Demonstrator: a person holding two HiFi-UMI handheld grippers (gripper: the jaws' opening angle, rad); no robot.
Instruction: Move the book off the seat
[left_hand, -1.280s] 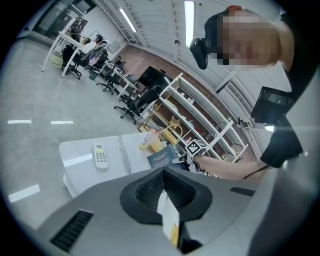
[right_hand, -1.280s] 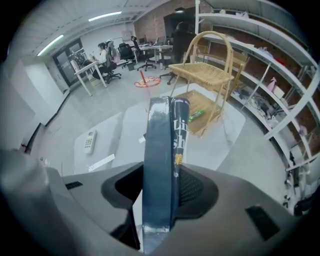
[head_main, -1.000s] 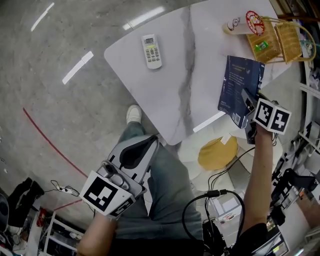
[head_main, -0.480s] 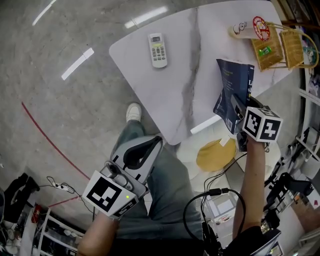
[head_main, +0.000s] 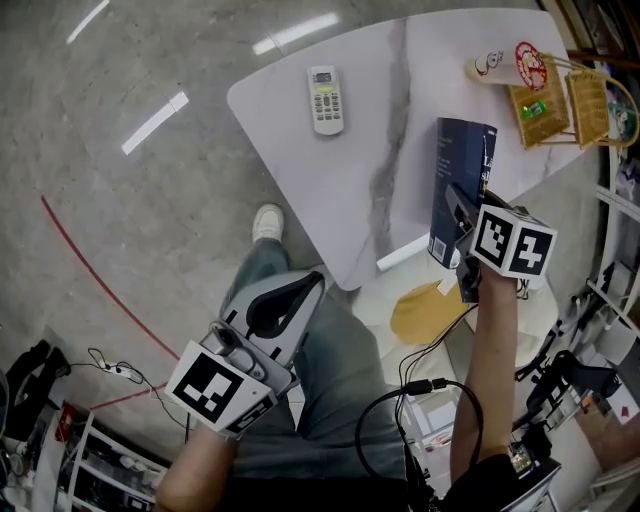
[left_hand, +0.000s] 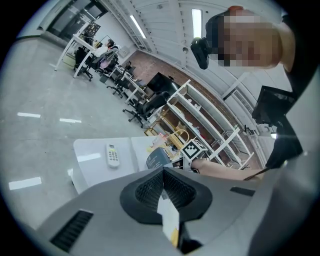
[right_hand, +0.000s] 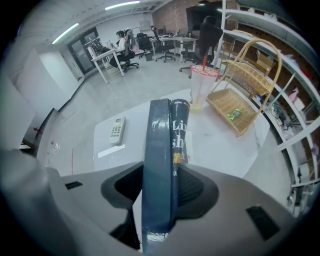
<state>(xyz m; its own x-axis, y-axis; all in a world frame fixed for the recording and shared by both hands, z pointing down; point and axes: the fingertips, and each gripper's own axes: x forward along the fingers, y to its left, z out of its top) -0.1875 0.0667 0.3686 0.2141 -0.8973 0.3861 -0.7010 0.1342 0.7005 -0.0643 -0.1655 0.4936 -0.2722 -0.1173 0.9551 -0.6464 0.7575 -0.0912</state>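
Observation:
My right gripper (head_main: 462, 232) is shut on a dark blue book (head_main: 462, 180) and holds it on edge above the right rim of the white marble table (head_main: 340, 200). In the right gripper view the book (right_hand: 161, 160) stands spine-up between the jaws of the right gripper (right_hand: 160, 195), both pads pressed on its covers. Just below the table edge shows the round yellow seat (head_main: 422, 312), with nothing on its visible part. My left gripper (head_main: 305, 285) hangs low over the person's leg, shut and empty, and the left gripper (left_hand: 162, 187) shows its jaws meeting.
A white remote (head_main: 325, 100) lies on the far left part of the table. A wicker basket (head_main: 560, 100) and a lidded cup (head_main: 495, 65) sit at the far right corner. Cables and a shelf rack crowd the floor at the right.
The right gripper has carried the book left, further over the table, and turned it from lying nearly flat to standing on edge. The left gripper has stayed put.

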